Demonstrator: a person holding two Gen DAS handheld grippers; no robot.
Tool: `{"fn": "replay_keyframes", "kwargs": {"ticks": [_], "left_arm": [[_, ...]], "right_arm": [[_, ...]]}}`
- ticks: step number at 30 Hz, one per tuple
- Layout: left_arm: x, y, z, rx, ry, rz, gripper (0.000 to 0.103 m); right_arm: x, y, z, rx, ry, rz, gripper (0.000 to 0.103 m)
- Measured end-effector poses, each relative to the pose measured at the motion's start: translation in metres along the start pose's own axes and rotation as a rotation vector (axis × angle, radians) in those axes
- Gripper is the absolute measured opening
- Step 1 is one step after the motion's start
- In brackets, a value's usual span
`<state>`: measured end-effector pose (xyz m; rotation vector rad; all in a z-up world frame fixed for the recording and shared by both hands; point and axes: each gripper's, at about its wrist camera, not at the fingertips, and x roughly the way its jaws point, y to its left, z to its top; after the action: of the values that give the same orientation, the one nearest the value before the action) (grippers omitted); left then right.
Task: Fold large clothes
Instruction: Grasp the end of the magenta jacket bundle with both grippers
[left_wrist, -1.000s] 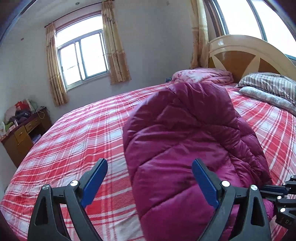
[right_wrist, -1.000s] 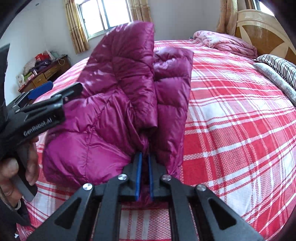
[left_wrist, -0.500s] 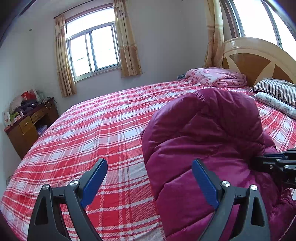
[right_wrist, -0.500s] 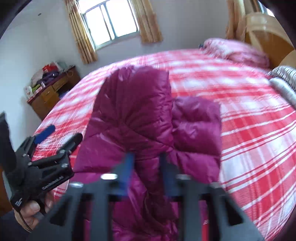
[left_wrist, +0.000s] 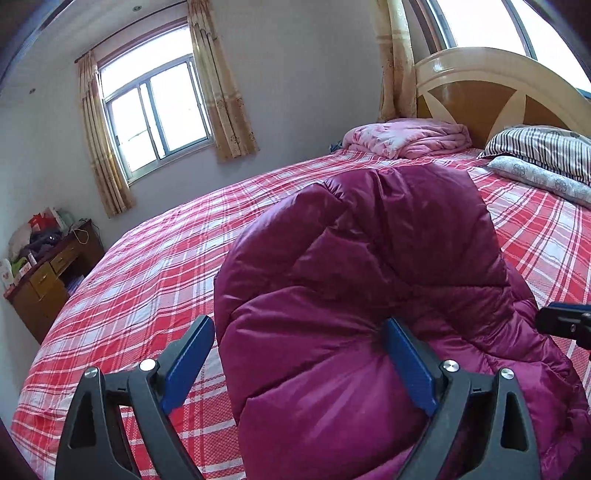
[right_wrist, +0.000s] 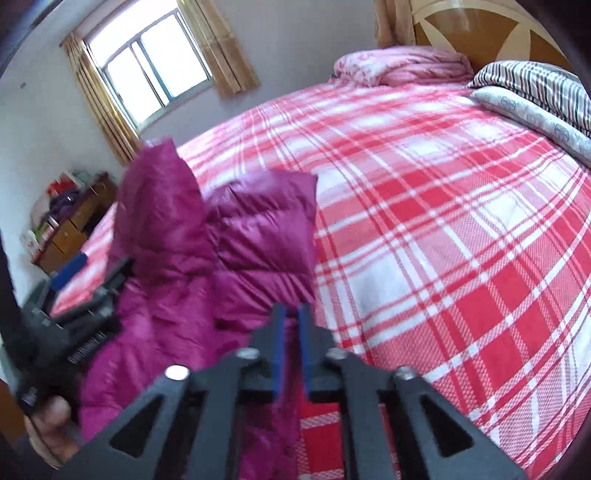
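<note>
Step in hand: tail end of a fold on the puffy magenta jacket (left_wrist: 369, 258). Lies bunched in a thick doubled heap on the red-plaid bed (left_wrist: 147, 277), near the foot edge, one padded part sticking up at the far side; pink quilt (left_wrist: 406, 138) & striped pillows (left_wrist: 543, 151) well apart by the headboard.

L gripper (left_wrist: 299, 326): spread wide, straddling the near bulge of the heap, rt pad against the fabric, lt pad clear over the sheet. No pinch.

R gripper (right_wrist: 291, 314): at the jacket's rt edge, jaws just been opening, yet only a narrow slit betw. the blue pads in the blurred rt-wrist view. Magenta fabric at & under the slit; can't tell if pads press it or not.

Judged: fold laid, release under way, not neat yet.

Next calls for: both claws clear of fabric w/o dragging the top layer; then press or re-grip the upstanding part & lay flat. Slippery puffy shell, prob. springs back, so firm low pinch on the seam, slow pull.
</note>
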<state>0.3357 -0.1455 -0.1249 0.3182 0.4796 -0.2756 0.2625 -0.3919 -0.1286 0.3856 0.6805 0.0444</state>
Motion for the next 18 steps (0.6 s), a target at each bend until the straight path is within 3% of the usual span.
{"fn": "replay_keyframes", "kwargs": {"ticks": [1, 2, 4, 7, 8, 10, 11, 15, 18], "left_arm": [[0.0, 0.002, 0.0, -0.006, 0.003, -0.002, 0.093], [0.001, 0.003, 0.0, -0.012, 0.006, -0.003, 0.093], [0.002, 0.007, 0.0, -0.026, 0.014, -0.006, 0.093], [0.0, 0.011, -0.002, -0.039, 0.015, -0.005, 0.093], [-0.002, 0.012, -0.002, -0.039, 0.012, -0.001, 0.093], [-0.007, 0.017, -0.001, -0.045, 0.002, 0.012, 0.093], [-0.009, 0.02, 0.0, -0.053, -0.002, 0.018, 0.093], [-0.016, 0.034, 0.008, -0.099, -0.021, 0.03, 0.093], [-0.01, 0.026, 0.011, -0.095, -0.005, 0.004, 0.093]], "right_arm": [[-0.008, 0.004, 0.005, 0.0, -0.044, 0.015, 0.077], [-0.012, 0.01, 0.009, -0.002, -0.071, 0.028, 0.084], [-0.009, 0.023, 0.019, -0.016, -0.062, 0.048, 0.082], [0.014, 0.035, 0.029, -0.038, -0.009, 0.105, 0.072], [0.024, 0.04, 0.029, -0.054, 0.028, 0.124, 0.064], [0.048, 0.046, 0.027, -0.066, 0.125, 0.196, 0.026], [0.048, 0.047, 0.024, -0.073, 0.132, 0.198, 0.012], [0.014, 0.044, 0.014, -0.121, 0.047, 0.142, 0.007], [0.017, 0.02, 0.004, -0.087, 0.062, 0.045, 0.007]]}}
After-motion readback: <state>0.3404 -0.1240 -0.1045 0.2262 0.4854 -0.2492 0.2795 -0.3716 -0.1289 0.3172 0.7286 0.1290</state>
